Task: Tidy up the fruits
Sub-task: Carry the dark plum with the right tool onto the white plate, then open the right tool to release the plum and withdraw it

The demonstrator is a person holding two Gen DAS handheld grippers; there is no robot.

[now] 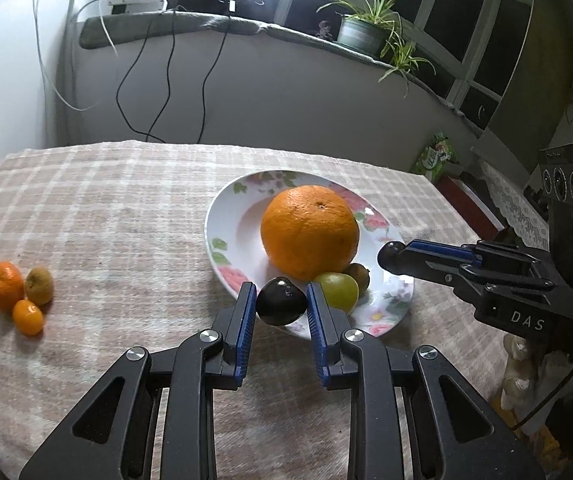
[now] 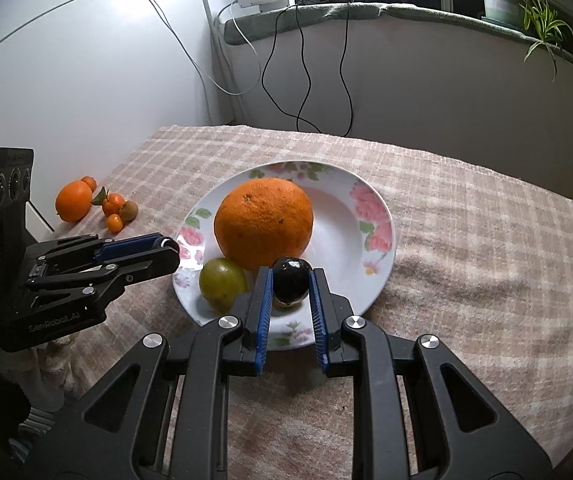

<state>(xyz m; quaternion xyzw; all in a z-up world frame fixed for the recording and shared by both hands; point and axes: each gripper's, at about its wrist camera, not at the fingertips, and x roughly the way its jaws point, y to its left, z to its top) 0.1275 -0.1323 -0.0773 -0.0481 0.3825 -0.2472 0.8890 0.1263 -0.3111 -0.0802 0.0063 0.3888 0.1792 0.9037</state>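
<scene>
A flowered white plate (image 1: 222,216) (image 2: 382,216) on the checked tablecloth carries a big orange (image 1: 309,232) (image 2: 263,229), a green round fruit (image 1: 338,289) (image 2: 222,282) and a small brown fruit (image 1: 358,274). My left gripper (image 1: 281,292) is shut on a dark plum-like fruit (image 1: 281,304) over the plate's near rim. My right gripper (image 2: 291,276) is shut on a second dark fruit (image 2: 291,280) just above the plate's near side, beside the orange. Each gripper also shows in the other view, left gripper (image 2: 166,250) and right gripper (image 1: 396,254), with a dark fruit at its tip.
Loose fruit lies at the cloth's left: a leafed mandarin (image 1: 4,290) (image 2: 113,204), a brown kiwi-like fruit (image 1: 39,286), a tiny orange one (image 1: 27,317) and a medium orange (image 2: 73,201). Cables hang from the sill behind. A potted plant (image 1: 360,32) stands on the sill.
</scene>
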